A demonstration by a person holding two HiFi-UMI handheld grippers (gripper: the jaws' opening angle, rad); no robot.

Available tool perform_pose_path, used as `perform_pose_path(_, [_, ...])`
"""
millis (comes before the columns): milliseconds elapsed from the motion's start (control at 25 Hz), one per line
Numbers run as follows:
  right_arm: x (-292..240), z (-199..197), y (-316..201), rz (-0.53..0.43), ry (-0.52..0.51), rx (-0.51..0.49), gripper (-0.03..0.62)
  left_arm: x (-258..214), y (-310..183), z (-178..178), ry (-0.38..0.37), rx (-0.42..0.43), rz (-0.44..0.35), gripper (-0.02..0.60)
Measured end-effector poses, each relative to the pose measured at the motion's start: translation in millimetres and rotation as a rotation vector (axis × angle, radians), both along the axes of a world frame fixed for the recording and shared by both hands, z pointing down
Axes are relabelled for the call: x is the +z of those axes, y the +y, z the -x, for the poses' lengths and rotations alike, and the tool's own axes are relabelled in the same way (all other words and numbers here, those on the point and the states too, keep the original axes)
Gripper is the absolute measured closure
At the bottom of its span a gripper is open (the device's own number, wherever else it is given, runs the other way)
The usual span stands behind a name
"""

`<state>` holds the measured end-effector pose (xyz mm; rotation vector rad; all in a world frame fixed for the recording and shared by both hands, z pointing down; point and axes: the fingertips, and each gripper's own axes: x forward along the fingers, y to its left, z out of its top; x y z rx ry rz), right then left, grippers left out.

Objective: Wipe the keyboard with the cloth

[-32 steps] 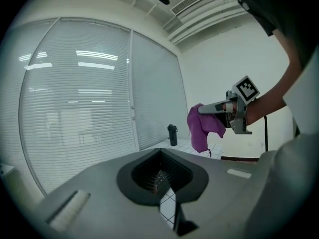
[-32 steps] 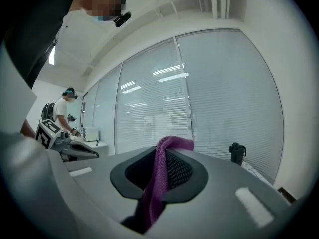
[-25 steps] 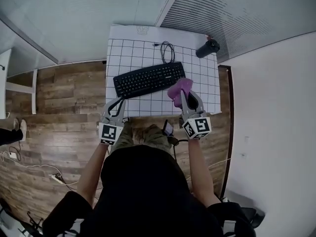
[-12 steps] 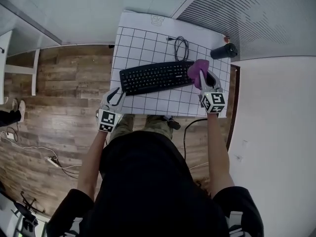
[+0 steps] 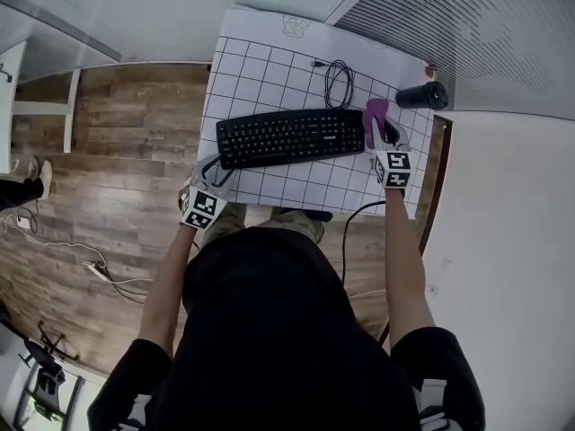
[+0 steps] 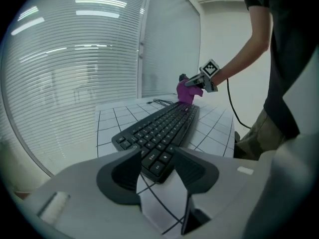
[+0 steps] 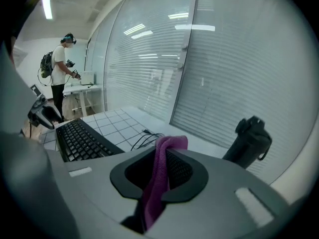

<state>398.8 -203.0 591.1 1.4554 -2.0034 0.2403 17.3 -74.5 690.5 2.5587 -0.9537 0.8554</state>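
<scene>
**Closing in on the keyboard [image 5: 289,137] from both ends, ready to wipe.**
Right gripper [image 5: 381,135], clenched on the purple cloth [image 5: 375,115], brought from the keyboard's front edge to its right end. Left gripper [image 5: 214,173] lowered at its left front corner, jaws just opened, gripping nothing. Behind the keyboard: coiled cable [image 5: 338,83] and dark bottle [image 5: 422,95], neither obstructing.

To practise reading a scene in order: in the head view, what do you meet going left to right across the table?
The left gripper, its jaws just been opening with nothing gripped between them → keyboard → purple cloth, clamped in the right gripper → black bottle.
</scene>
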Motion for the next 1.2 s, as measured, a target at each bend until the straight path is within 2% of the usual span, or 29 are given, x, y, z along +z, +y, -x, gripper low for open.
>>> perform_pose_path(120, [41,13,0,0.097,-0.046,-0.019,0.533,13,4,-1,-0.033,0.007,0.031,0.393])
perform_pose_path(360, [87,40,6,0.221,-0.107,-0.034,0.534,22,11,-3,-0.036,0.007,0.049,0.367])
perform_pose_path(640, [100,45,9,0.244,-0.112,0.024,0.534,22,13,-2,-0.047,0.000,0.032,0.368])
perform_pose_path(1200, [104,75,11,0.242,-0.141,0.029,0.536,24,12,0,-0.035,-0.014,0.004,0.364])
